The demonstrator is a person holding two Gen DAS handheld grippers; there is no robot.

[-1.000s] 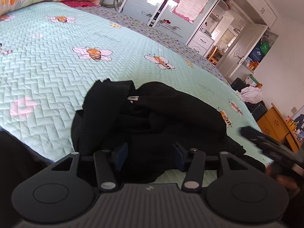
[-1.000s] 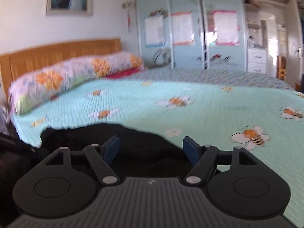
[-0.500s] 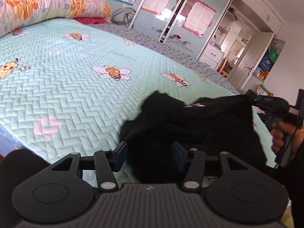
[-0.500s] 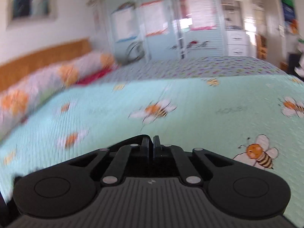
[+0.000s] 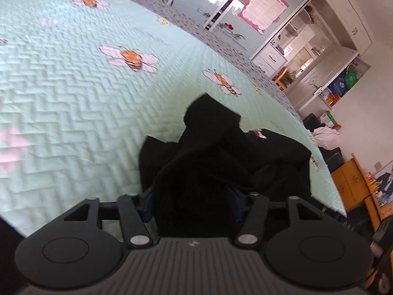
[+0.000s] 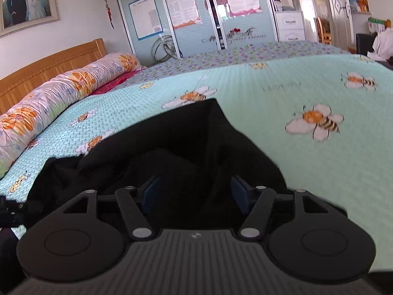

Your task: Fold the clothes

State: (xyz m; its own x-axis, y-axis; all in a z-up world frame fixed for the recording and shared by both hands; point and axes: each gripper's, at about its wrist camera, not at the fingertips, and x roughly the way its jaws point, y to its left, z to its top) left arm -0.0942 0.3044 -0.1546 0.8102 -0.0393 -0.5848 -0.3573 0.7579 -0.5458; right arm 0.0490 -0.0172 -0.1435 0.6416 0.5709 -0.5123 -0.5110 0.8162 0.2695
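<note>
On the near edge of the bed, over the mint-green bee-print quilt [image 5: 73, 103], a black garment [image 5: 221, 152] lies crumpled in a loose heap. Left gripper [image 5: 192, 202]: jaws closing, with a raised fold of the cloth bunched between the blue pads; whether the pads already press it cannot be told. Right gripper [image 6: 195, 193]: jaws opening, pads standing clear above the cloth, nothing held. Handling, as judged: the fabric is soft, light and limp; it will sag and drag, and dark folds hide its edges. Recommended hold: a hem or corner at the outer edge, one per gripper, not the middle bunch.
</note>
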